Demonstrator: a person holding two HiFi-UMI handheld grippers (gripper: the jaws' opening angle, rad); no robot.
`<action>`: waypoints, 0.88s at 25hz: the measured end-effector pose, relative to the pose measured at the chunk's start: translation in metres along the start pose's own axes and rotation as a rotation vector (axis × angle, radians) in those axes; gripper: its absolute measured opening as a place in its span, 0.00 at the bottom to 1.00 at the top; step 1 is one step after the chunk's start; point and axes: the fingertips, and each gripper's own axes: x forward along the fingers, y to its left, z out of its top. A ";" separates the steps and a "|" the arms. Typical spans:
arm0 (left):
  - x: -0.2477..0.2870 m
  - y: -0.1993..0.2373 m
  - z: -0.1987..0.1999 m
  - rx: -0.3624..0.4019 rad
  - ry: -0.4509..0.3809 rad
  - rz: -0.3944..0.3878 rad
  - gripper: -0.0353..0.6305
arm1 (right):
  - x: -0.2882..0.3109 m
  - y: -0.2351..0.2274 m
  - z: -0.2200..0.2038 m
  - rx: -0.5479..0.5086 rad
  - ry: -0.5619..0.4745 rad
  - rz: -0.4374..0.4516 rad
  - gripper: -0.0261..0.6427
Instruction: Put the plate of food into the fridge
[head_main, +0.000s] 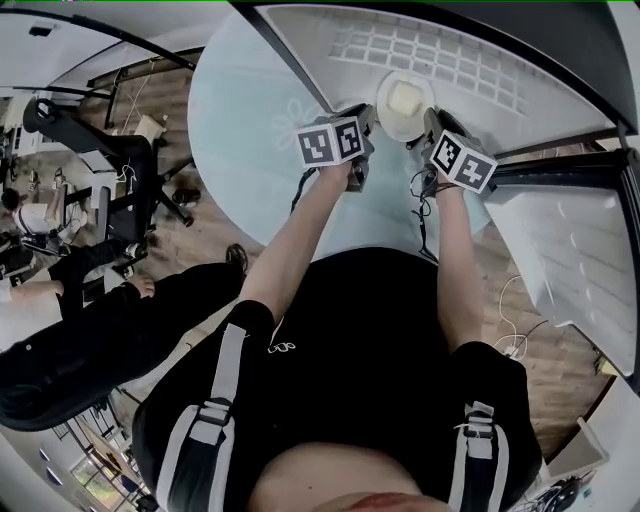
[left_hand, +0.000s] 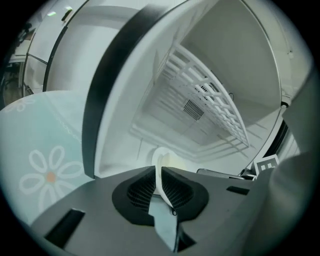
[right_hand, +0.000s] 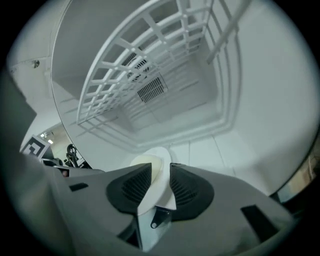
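Observation:
A white plate (head_main: 405, 100) with pale food on it sits low inside the open fridge, on its white floor (right_hand: 215, 150). My left gripper (head_main: 371, 120) grips the plate's left rim. In the left gripper view the thin rim (left_hand: 161, 162) is pinched between the ribbed pads of that gripper (left_hand: 159, 184). My right gripper (head_main: 428, 122) is at the plate's right rim. In the right gripper view the plate (right_hand: 152, 167) stands edge-on between the jaws of that gripper (right_hand: 161, 182), which are spread wider than the rim with a gap beside it.
A white wire shelf (left_hand: 212, 97) hangs above the plate inside the fridge. The open fridge door (head_main: 250, 110), pale with a flower print, stands at my left. An office chair (head_main: 95, 170) and a seated person's legs (head_main: 70, 340) are at the far left. Cables (head_main: 512, 340) lie on the wooden floor.

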 end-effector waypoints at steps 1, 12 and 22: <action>-0.006 -0.002 -0.004 -0.006 -0.009 -0.010 0.11 | -0.005 -0.001 0.001 -0.027 -0.010 -0.013 0.21; -0.080 -0.048 -0.008 0.042 -0.168 -0.184 0.05 | -0.070 0.037 -0.006 -0.094 -0.151 0.195 0.05; -0.112 -0.118 0.001 0.334 -0.271 -0.233 0.05 | -0.119 0.112 0.026 -0.403 -0.276 0.318 0.04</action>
